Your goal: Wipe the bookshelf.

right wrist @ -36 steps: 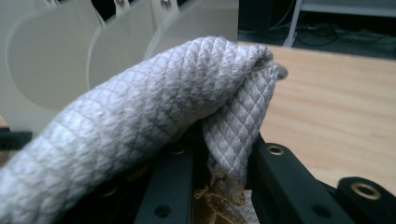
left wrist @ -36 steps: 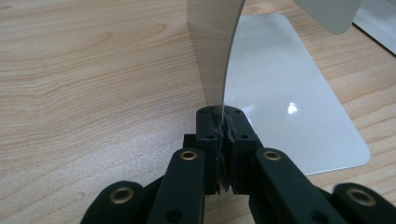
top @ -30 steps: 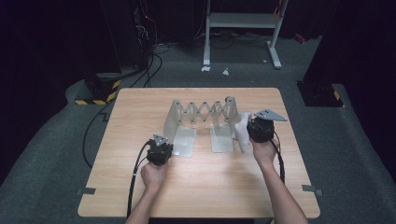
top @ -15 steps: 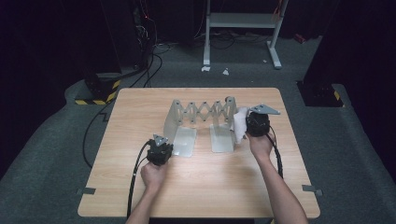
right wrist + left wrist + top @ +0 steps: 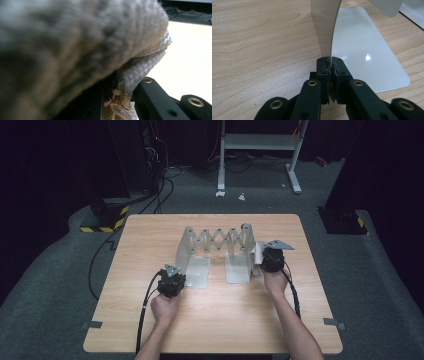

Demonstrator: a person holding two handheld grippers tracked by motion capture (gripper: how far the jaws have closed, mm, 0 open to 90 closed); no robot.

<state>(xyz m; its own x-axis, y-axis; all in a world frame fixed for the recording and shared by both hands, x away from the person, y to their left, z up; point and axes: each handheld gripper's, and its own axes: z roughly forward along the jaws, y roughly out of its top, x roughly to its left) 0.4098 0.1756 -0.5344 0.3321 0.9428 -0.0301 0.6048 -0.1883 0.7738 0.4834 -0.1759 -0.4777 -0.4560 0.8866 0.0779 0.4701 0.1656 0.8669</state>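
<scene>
Metal rack: pale grey expanding bookend rack, upright near the middle of the desk, long axis running side to side, scissor lattice joining two end plates, flat feet pointing toward the near edge.

Left gripper: at the rack's left foot; in the left gripper view jaws pinched tight on the thin edge of the upright left plate, glossy foot plate lying flat just beside.

Right gripper: at the rack's right end, toward the desk's right edge; in the right gripper view clamped on a wad of quilted white paper towel.

Key relation: towel touching or just beside the outer face of the right end plate; rack lies to the left of the right gripper, so any wiping stroke likely runs inward across that plate, left gripper serving as the anchor.

Hard to make out: blurred grey towel covers most of the right gripper view; contact between towel and plate not confirmable; rack hidden there.
</scene>
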